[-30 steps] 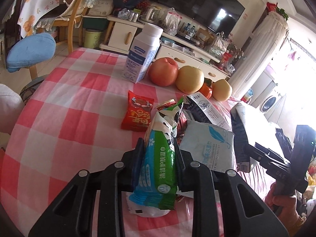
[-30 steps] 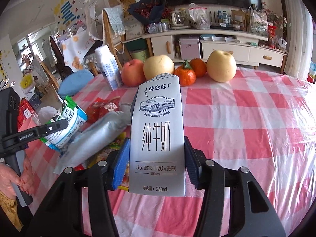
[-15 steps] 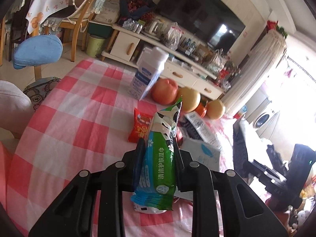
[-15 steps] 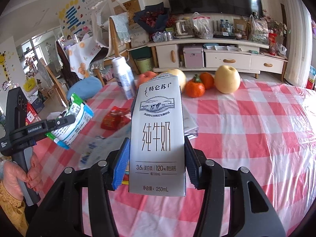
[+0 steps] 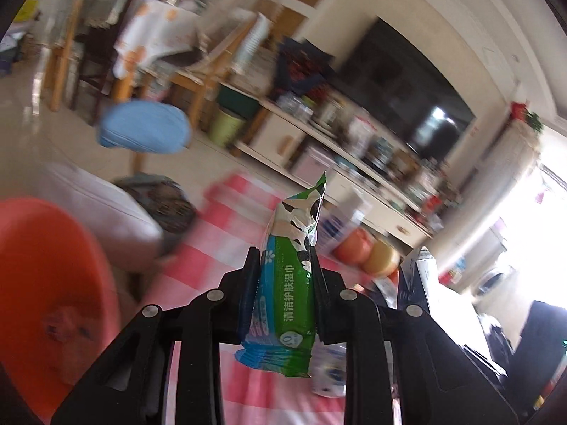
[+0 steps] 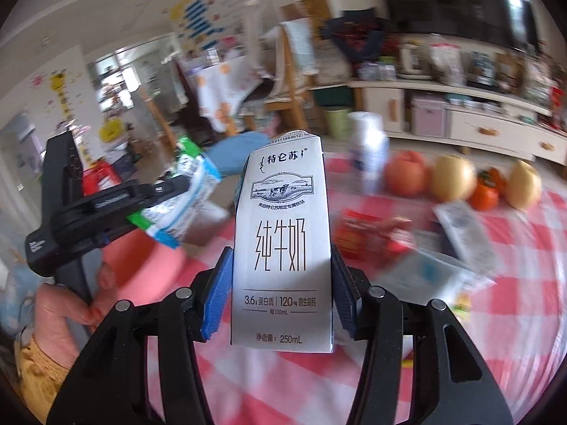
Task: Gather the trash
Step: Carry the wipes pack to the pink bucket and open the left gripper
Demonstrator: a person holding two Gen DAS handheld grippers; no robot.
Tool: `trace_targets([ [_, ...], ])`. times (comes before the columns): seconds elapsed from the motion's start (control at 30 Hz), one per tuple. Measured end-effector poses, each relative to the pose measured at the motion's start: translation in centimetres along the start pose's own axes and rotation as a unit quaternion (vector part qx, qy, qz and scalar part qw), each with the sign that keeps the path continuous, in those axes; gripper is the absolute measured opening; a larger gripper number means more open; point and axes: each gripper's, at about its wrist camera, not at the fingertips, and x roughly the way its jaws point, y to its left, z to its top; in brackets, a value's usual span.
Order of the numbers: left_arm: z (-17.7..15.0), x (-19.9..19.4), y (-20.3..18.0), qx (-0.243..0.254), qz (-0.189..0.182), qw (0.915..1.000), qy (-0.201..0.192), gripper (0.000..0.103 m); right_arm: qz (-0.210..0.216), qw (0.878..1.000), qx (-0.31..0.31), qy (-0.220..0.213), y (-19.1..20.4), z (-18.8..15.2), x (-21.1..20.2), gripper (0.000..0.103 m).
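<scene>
Over the last second we had lifted both catches off the table [image 6: 443, 372] and swung them left: the left gripper [image 5: 283, 276] pinched the green wipes pack [image 5: 287, 301] between its fingers, and the right gripper [image 6: 281, 283] pinched the milk carton [image 6: 283, 248] the same way, upright. A second ago both views sat low over the checked cloth; now the left view swept past the table's edge, and an orange tub [image 5: 46, 283] had come in at nine o'clock, which we took to be the bin, though blur kept us from being sure. That suggested the dropping step was near for these two items. On the table more litter waited: a red wrapper [image 6: 358, 241] at three o'clock of the carton and a flattened carton [image 6: 464, 230] beyond it, near the fruit [image 6: 450, 177]. The tub's mouth was cut off at the frame edge, so we could not judge how full it was.
</scene>
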Motion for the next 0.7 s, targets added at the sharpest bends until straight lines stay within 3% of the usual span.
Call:
trace_targets([
  [0.2, 2.5, -4.5, 5.8, -0.045, 0.089, 0.9941, -0.042, 0.028, 0.068, 0.996, -0.047, 0.021, 8.5, 2.4, 4.7, 0.053],
  [0.37, 3.4, -7.5, 11.8, -0.109, 0.171, 0.9774, -0.059, 0.028, 0.116, 0.990, -0.059, 0.046, 13.7, 3.2, 8.8, 0.054],
  [0.6, 3.4, -8.1, 16.2, -0.162, 0.225, 0.9597, -0.044, 0.029, 0.146, 0.983, -0.051, 0.096, 18.3, 2.7, 14.3, 0.055],
  [0.7, 3.3, -8.5, 16.5, -0.165, 0.238, 0.9551, -0.063, 0.035, 0.141, 0.984, -0.033, 0.100, 17.7, 2.2, 14.7, 0.066],
])
